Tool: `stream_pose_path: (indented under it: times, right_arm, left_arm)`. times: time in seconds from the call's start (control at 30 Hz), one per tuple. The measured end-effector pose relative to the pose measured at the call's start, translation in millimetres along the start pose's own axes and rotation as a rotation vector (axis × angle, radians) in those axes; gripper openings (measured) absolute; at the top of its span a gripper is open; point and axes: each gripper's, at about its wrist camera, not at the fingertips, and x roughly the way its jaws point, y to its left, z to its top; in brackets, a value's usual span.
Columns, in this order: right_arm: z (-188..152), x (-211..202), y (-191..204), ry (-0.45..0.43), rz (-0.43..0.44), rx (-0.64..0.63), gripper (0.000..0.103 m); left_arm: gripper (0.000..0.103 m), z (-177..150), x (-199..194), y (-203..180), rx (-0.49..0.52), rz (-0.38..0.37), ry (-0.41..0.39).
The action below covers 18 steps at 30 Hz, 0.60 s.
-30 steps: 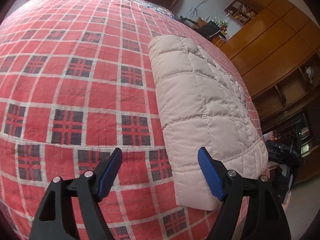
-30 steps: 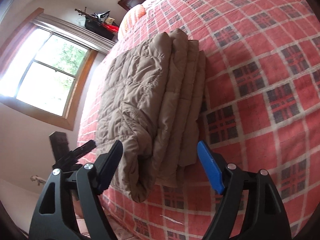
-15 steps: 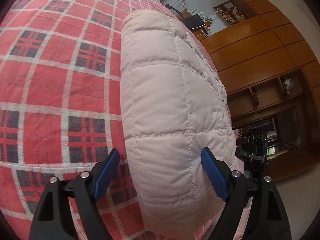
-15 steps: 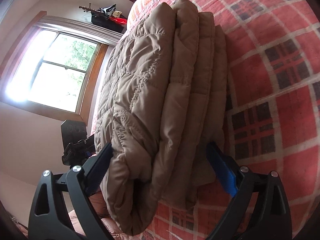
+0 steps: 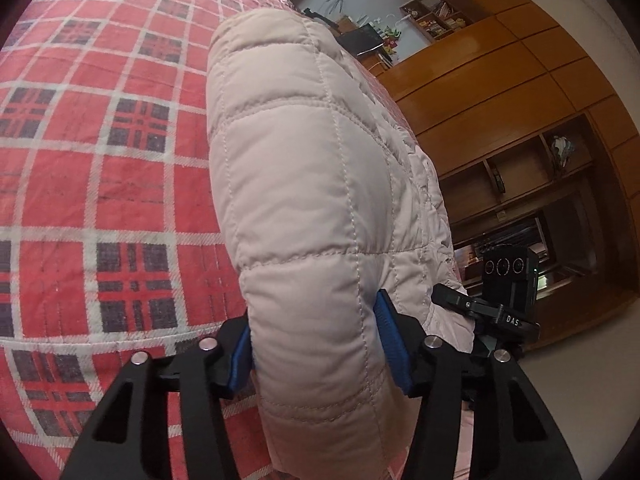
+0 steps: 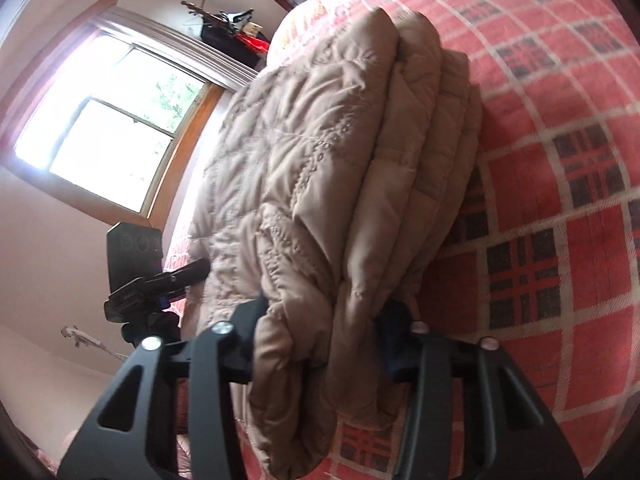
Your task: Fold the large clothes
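Observation:
A folded beige quilted jacket (image 5: 304, 168) lies in a thick stack on the red plaid bedspread (image 5: 104, 168). My left gripper (image 5: 318, 348) is shut on the smooth folded end of the stack, its blue pads pressing in from both sides. In the right wrist view the same quilted jacket (image 6: 320, 168) shows its layered edges, and my right gripper (image 6: 324, 344) is shut on those layers. The right gripper's blue pads are mostly buried in fabric.
A black camera on a tripod (image 5: 508, 280) stands just past the bed's edge, also seen as the tripod camera (image 6: 134, 268) in the right wrist view. Wooden wardrobes and shelves (image 5: 520, 92) line one wall; a bright window (image 6: 108, 140) is on the other side.
Both grippers moved forward onto the jacket's ends and went from wide open to clamped on the stack.

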Motion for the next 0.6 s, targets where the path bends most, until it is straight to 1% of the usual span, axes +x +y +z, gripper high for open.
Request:
stream_pose_path:
  times: [0.03, 0.13, 0.3, 0.43, 0.6]
  right_arm:
    - [0, -1, 5, -0.007, 0.005, -0.012, 0.037]
    - [0, -5, 21, -0.018, 0.013, -0.052, 0.034]
    - [12, 3, 62, -0.020, 0.006, -0.133, 0.032]
    - [29, 11, 91, -0.026, -0.005, -0.205, 0.032]
    - [58, 32, 133, -0.059, -0.039, -0.300, 0.031]
  left_arm:
    - [0.052, 0, -3, 0, -0.003, -0.008, -0.007]
    - [0.050, 1, -13, 0, -0.002, -0.028, -0.033]
    - [0.048, 4, -43, 1, 0.013, -0.042, -0.108]
    - [0.047, 12, -70, 1, 0.034, -0.017, -0.183]
    - [0.047, 33, -106, 10, 0.031, 0.016, -0.279]
